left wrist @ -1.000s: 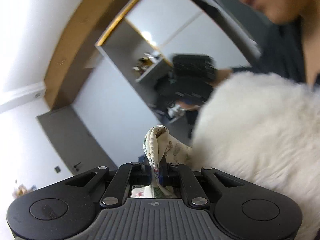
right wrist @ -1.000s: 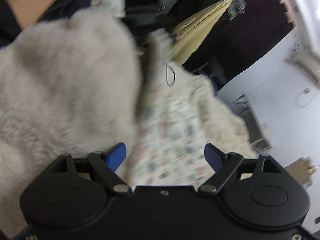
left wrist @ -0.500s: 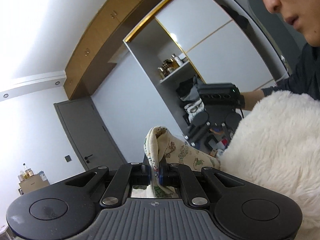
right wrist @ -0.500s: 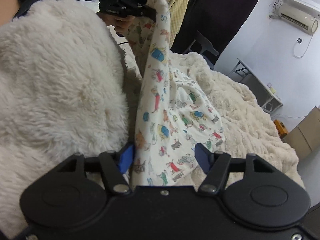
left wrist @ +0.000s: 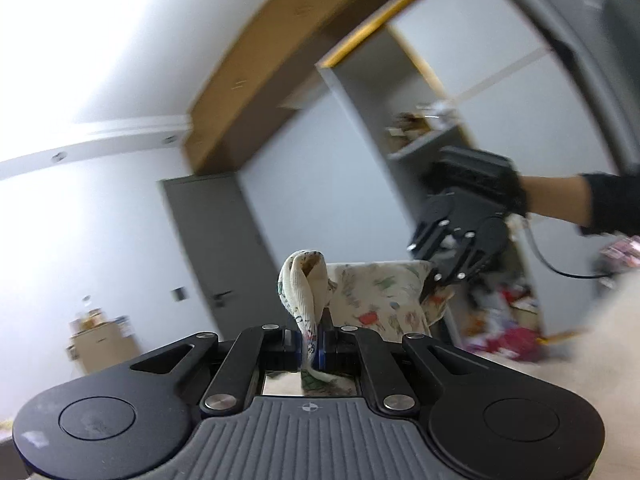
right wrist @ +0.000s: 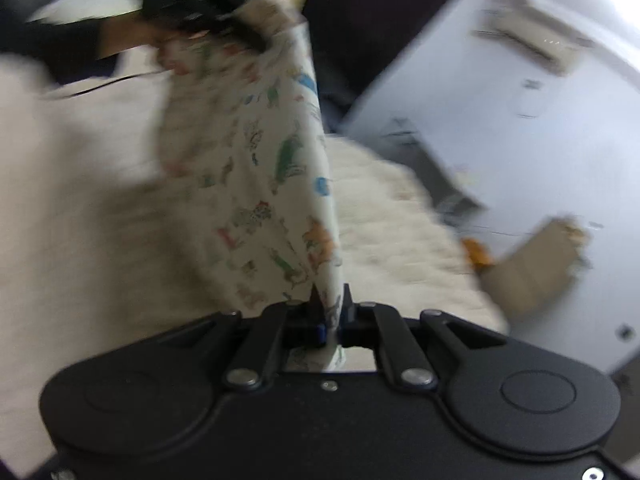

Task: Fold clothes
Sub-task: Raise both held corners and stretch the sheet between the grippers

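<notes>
Claws left (left wrist: 311, 346), right (right wrist: 331, 312), both apparently pinching printed garment (right wrist: 256, 184)

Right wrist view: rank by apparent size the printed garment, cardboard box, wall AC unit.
1. printed garment, largest, though it hangs closest to the lens, pinched in the right gripper.
2. cardboard box.
3. wall AC unit, but close to the box; blur and distance make that pair unsure.

The left hand-held gripper (left wrist: 311, 344) has its jaws pressed together on a bunched edge of the printed garment (left wrist: 380, 296), pointing upward into the room. The right hand-held gripper (right wrist: 330, 312) is likewise clamped on the garment's edge (its view is blurred). In the left view it hangs off to the right, jaws angled downward, a bare forearm (left wrist: 560, 196) behind it.
</notes>
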